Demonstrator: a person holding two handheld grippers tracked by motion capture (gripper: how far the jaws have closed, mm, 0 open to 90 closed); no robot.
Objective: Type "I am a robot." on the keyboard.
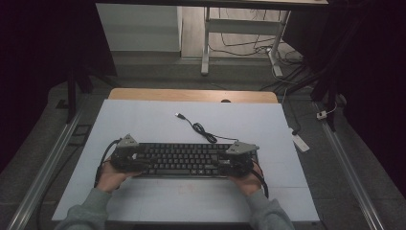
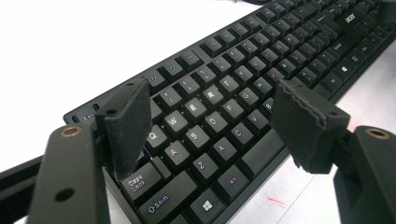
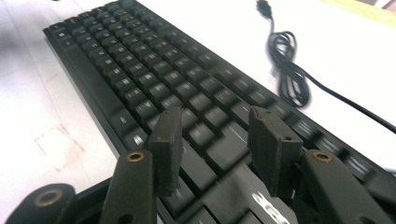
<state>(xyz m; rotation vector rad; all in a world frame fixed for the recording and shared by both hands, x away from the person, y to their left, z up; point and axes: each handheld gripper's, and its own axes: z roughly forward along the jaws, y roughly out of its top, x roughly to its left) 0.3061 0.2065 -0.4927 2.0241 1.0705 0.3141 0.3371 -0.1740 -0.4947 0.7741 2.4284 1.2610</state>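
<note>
A black full-size keyboard [image 1: 184, 159] lies flat on the white table top [image 1: 158, 127], its long side running left to right near the person's edge, keys facing up with white legends. Its thin black cable [image 1: 207, 133] leaves the far edge, loops once and ends in a USB plug [image 1: 179, 115] lying loose farther back.

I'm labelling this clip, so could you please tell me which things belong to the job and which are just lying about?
In use:
- keyboard
- left claw, open, over its left end
- right claw, open, over its right end
- keyboard cable, unplugged

Lying about:
- white power strip on the floor
- desk frame behind
</note>
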